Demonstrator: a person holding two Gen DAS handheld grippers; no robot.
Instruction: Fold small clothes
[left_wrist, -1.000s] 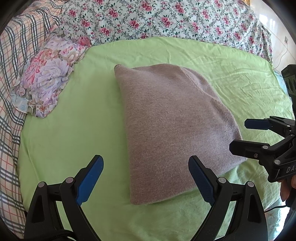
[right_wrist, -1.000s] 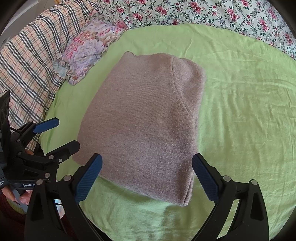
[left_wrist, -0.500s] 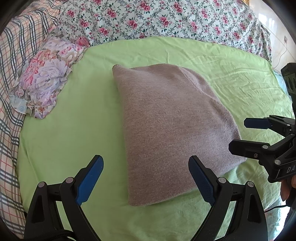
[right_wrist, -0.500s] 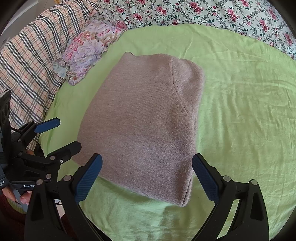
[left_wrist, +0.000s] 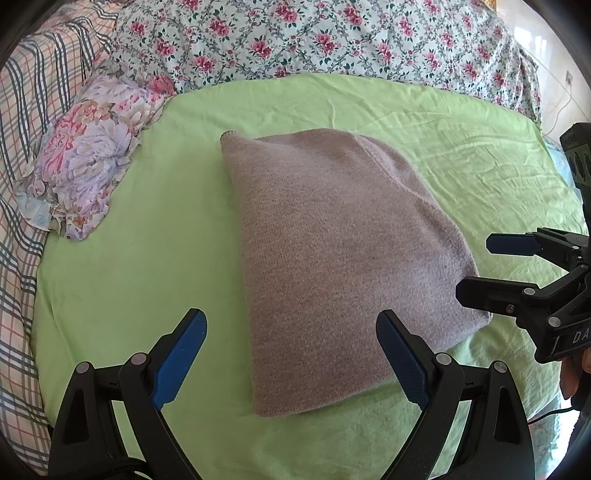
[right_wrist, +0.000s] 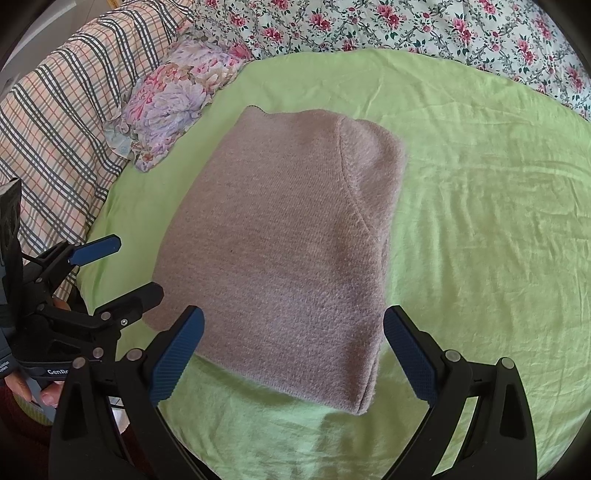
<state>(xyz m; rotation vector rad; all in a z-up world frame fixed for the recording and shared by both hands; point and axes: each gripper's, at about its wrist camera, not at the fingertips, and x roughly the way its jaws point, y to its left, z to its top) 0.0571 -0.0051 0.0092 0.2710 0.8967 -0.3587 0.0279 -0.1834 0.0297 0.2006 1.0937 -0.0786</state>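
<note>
Sweater (left_wrist: 340, 266) lies ahead between our wide-open, empty left gripper (left_wrist: 291, 354) and right gripper (right_wrist: 291, 354), long axis running away, equally near.

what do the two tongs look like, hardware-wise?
Both tongs, left and right, match: black plastic frames with silver rivets and two fingers faced with textured blue pads. White lettering on the bodies: "GenRo" on the left, "DA" on the right. A black cable trails under the right.
</note>
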